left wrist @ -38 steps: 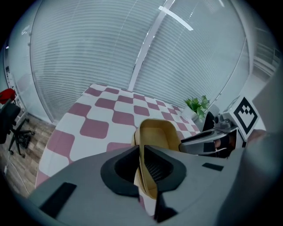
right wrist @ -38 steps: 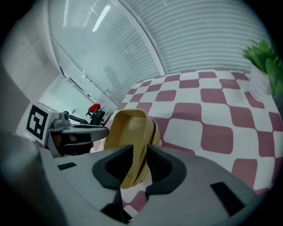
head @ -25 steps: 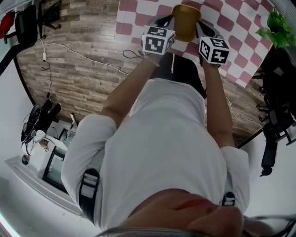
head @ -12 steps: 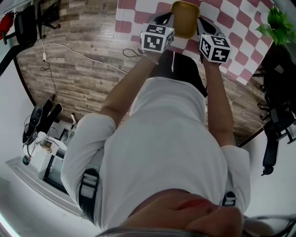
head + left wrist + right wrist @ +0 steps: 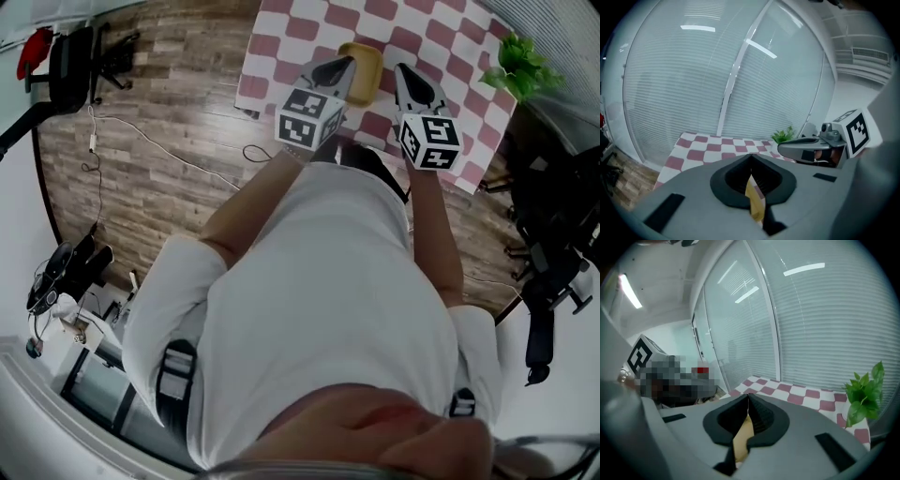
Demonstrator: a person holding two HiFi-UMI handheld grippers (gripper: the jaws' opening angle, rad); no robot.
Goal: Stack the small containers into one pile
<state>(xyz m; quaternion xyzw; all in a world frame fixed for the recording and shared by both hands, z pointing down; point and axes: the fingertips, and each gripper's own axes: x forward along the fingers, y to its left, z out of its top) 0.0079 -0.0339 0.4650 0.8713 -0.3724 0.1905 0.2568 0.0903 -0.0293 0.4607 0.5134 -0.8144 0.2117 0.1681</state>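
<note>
Rounded yellow container (image 5: 367, 66) lowered toward checkered cloth (image 5: 281, 42), left gripper (image 5: 343, 66) jaws together, right gripper (image 5: 403, 73) jaws together

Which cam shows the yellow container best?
Head view: the yellow container shows most of its top outline on the checkered cloth. The left gripper view and right gripper view each show only a thin yellowish sliver in the gap behind the jaws.

The yellow container (image 5: 361, 70) looks like smooth, matt plastic. The tongs of the left gripper (image 5: 751, 157) and the right gripper (image 5: 748, 397) are matt grey plastic with black ribbed pads. A checked cloth (image 5: 281, 42) covers the table (image 5: 450, 52). The floor (image 5: 159, 122) is grainy wood planking.
</note>
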